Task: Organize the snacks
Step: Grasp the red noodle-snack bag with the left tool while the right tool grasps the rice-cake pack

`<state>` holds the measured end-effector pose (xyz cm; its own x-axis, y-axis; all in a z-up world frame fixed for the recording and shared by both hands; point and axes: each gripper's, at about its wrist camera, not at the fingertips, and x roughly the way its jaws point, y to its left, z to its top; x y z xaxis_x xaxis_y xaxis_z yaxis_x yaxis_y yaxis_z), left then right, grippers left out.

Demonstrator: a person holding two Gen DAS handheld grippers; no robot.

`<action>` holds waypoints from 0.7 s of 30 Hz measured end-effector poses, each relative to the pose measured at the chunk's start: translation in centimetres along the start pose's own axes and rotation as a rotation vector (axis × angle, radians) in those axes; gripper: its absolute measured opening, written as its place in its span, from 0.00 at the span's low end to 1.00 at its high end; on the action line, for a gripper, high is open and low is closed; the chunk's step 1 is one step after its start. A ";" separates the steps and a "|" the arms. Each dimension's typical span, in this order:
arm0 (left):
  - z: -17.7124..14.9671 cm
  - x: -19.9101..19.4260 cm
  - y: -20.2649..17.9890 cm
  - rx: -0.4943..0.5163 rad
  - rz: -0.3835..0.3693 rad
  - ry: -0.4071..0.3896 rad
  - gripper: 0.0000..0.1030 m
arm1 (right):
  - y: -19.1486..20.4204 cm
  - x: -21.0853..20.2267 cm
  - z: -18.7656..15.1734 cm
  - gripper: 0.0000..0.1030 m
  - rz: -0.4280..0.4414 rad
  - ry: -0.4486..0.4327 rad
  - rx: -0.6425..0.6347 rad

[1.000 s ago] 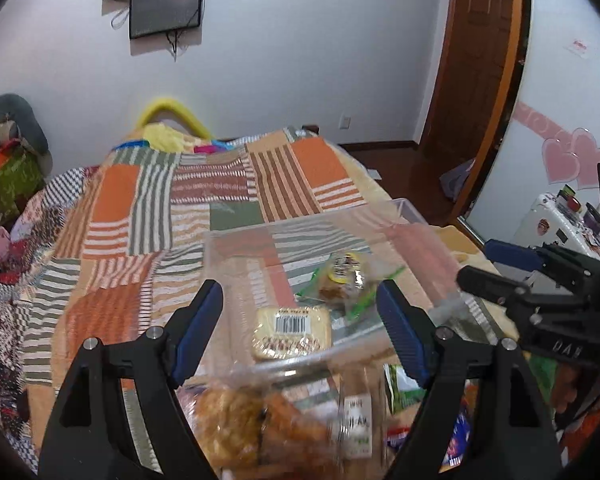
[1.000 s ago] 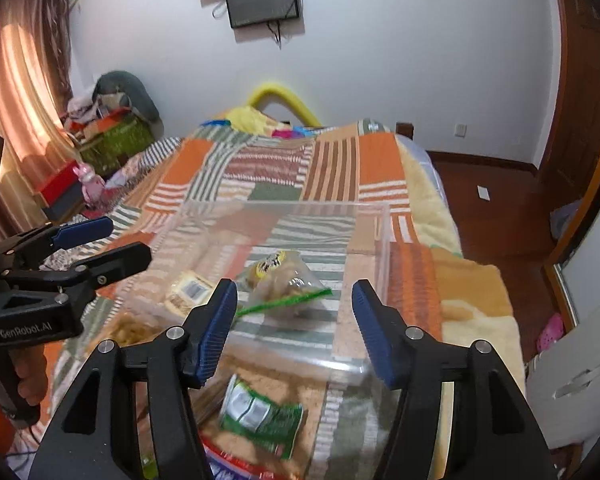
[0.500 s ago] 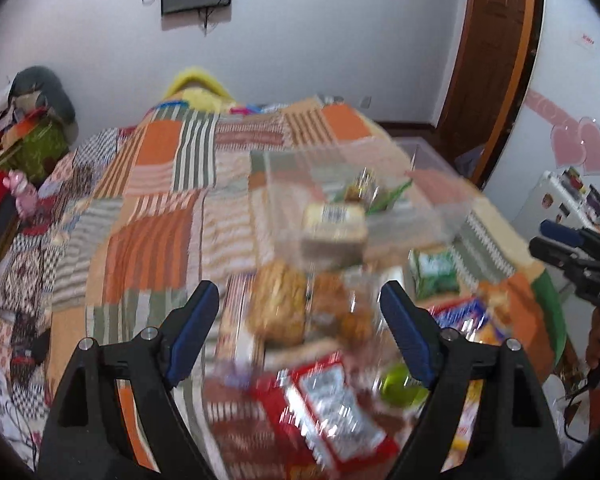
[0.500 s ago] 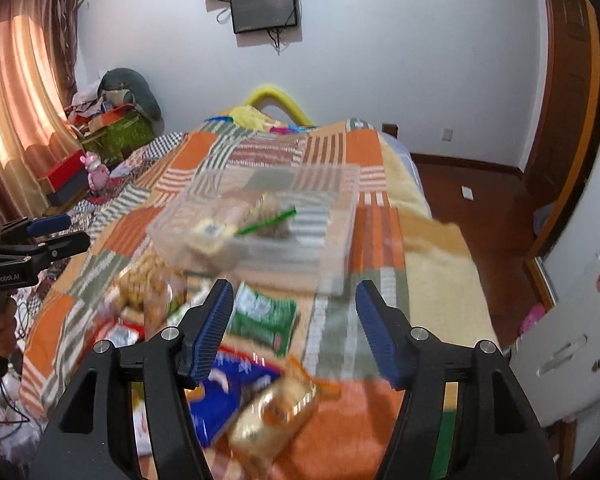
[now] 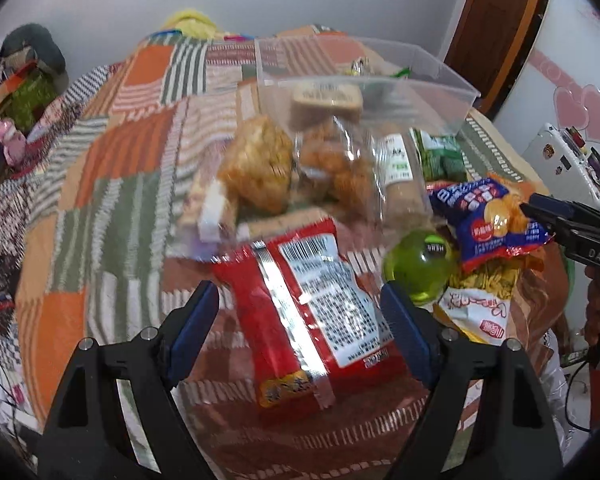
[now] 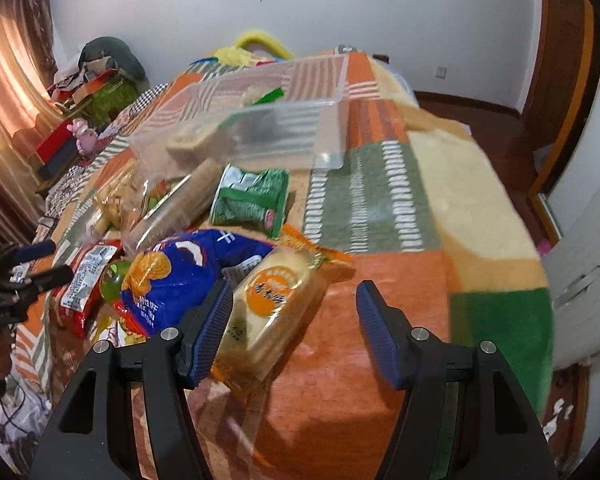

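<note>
Your left gripper [image 5: 300, 334] is wide open and holds nothing. The red snack bag [image 5: 306, 312] lies right between its fingers, long way pointing away from you. Your right gripper [image 6: 294, 322], open and empty too, sits beside the yellow cake pack [image 6: 270, 304]. The clear box [image 5: 380, 76] waits behind the pile.

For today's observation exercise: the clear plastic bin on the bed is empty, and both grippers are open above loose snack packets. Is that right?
Not quite. The clear plastic bin is not empty: the left wrist view shows a wrapped snack already inside it. The rest holds: left gripper and right gripper are open above loose packets.
</note>
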<state>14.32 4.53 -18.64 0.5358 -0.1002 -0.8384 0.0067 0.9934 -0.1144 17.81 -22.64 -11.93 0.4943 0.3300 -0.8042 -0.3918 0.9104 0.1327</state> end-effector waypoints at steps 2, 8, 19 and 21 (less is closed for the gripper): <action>-0.2 0.5 0.0 -0.017 -0.009 0.015 0.81 | 0.4 0.5 -0.1 0.59 -0.009 0.009 -0.008; -0.8 2.0 0.1 -0.049 -0.014 0.031 0.83 | 0.5 1.0 -1.0 0.59 -0.006 0.027 -0.011; -0.7 3.1 -0.6 -0.031 0.031 0.006 0.79 | -2.0 -0.3 -2.1 0.55 -0.052 0.020 -0.013; -0.7 3.1 -0.9 -0.019 0.045 -0.003 0.76 | -1.9 -0.2 -2.0 0.55 -0.046 0.013 -0.018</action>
<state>15.34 3.29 -21.49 0.5377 -0.0552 -0.8413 -0.0332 0.9957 -0.0866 16.91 -24.94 -13.17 0.5023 0.2850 -0.8164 -0.3829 0.9198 0.0856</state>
